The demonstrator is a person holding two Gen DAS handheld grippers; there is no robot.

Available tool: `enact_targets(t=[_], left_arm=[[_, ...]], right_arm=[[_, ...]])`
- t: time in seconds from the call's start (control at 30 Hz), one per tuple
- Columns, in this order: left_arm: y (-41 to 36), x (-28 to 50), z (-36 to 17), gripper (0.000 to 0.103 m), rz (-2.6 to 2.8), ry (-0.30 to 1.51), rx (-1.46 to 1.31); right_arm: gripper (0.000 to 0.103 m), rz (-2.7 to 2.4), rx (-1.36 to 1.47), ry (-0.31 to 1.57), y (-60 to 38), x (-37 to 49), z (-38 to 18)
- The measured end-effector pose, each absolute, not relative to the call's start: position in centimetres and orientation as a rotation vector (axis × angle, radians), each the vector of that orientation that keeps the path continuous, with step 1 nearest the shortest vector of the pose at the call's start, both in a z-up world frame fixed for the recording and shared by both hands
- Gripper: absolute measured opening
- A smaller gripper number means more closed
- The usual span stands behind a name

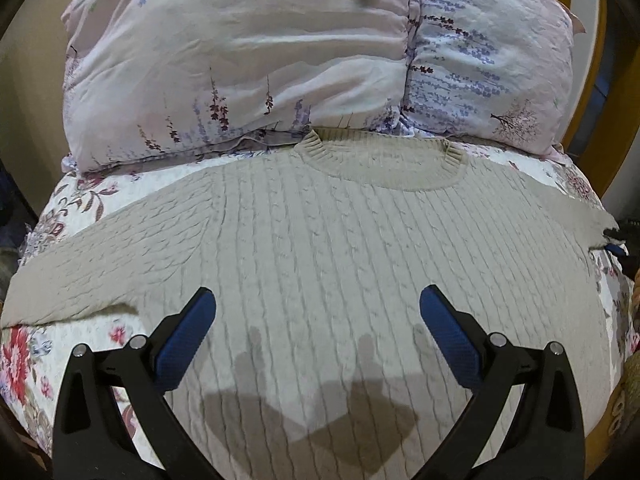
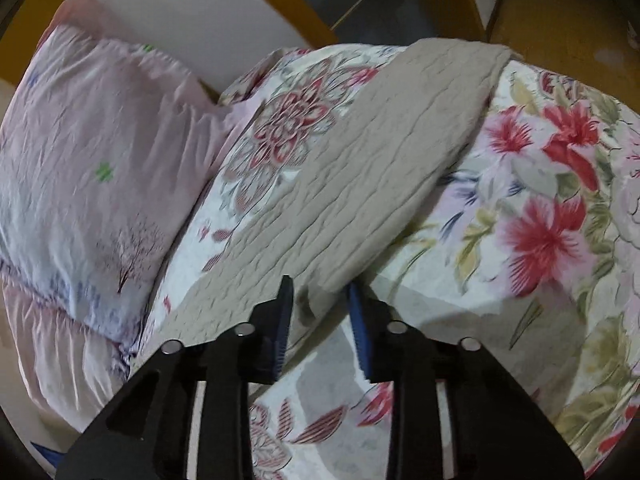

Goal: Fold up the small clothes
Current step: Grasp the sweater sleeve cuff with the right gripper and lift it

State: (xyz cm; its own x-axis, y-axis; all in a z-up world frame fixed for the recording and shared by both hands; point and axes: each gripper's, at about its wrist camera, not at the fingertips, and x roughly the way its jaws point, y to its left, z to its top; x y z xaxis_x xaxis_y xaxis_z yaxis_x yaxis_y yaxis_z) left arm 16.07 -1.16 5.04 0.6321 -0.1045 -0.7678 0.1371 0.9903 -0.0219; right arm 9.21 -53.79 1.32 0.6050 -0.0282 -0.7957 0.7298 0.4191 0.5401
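Sweater [image 1: 360,248]: beige cable knit, thick, vertical rope ribs down the body, ribbed round collar [image 1: 384,160]. Lies flat, front up, on the bedspread [image 1: 24,360], which is white quilted cotton with red and pink flower print. Collar points away from the left camera, toward the pillows [image 1: 240,64]; it touches or nearly touches the pillow edge. Long axis of the body runs collar-to-hem, straight along the left wrist view. Sleeves go out to both sides, roughly across that axis, sloping slightly toward the hem.

Pillows: soft, creased thin fabric, pale pink and white, lavender sprig print; two side by side against a yellow-brown wooden frame [image 1: 592,80].

Left gripper [image 1: 318,312]: black arms, blue textured pads [image 1: 188,340], jaws wide apart, above the lower body of the sweater, holding nothing. Its shadow falls on the knit just below it.

Right gripper [image 2: 318,304]: blue pads [image 2: 360,332] narrowly apart, at the edge of one sleeve [image 2: 380,168]. Sleeve is a flat tapered band, same cable texture, running diagonally from the jaws up toward the far bed edge, cuff end farthest away. Knit edge sits right at the gap between the pads; view is blurred, cannot tell whether it is pinched.
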Motion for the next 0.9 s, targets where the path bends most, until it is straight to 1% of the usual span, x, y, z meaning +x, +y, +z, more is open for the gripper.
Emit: enact_targets(t=[0.17,0.23,0.43,0.57,0.63,0.77,0.9], left_arm=[[-1.2,17.3,4.4,0.101,-0.143,0.882,0.03],[-1.1,17.6,4.2,0.101,-0.15,0.882,0.019],[-0.2,18.1,4.1,0.101,-0.173,0.876,-0.034],[0.2,18.2,4.2,0.101,-0.176,0.866,-0.073],[0.4,18.2,4.3,0.101,-0.178,0.864,-0.092],[0.6,18.0,4.4,0.101,-0.194,0.858,-0.121],[0.7,17.7,4.4,0.101,-0.212,0.855,-0.164]], right_arm=[[0.014,-0.572,0.99,0.807,-54.1,9.2,1.3],[0.011,-0.573,0.949,0.802,-53.8,9.6,1.7],[0.011,-0.508,0.72,0.714,-50.4,11.4,6.9],[0.01,-0.341,0.604,0.657,-45.3,13.0,10.8],[0.01,-0.262,0.574,0.658,-42.7,13.6,11.6],[0.01,-0.041,0.525,0.753,-36.1,16.4,10.5],[0.01,0.085,0.491,0.906,-30.8,18.2,6.8]])
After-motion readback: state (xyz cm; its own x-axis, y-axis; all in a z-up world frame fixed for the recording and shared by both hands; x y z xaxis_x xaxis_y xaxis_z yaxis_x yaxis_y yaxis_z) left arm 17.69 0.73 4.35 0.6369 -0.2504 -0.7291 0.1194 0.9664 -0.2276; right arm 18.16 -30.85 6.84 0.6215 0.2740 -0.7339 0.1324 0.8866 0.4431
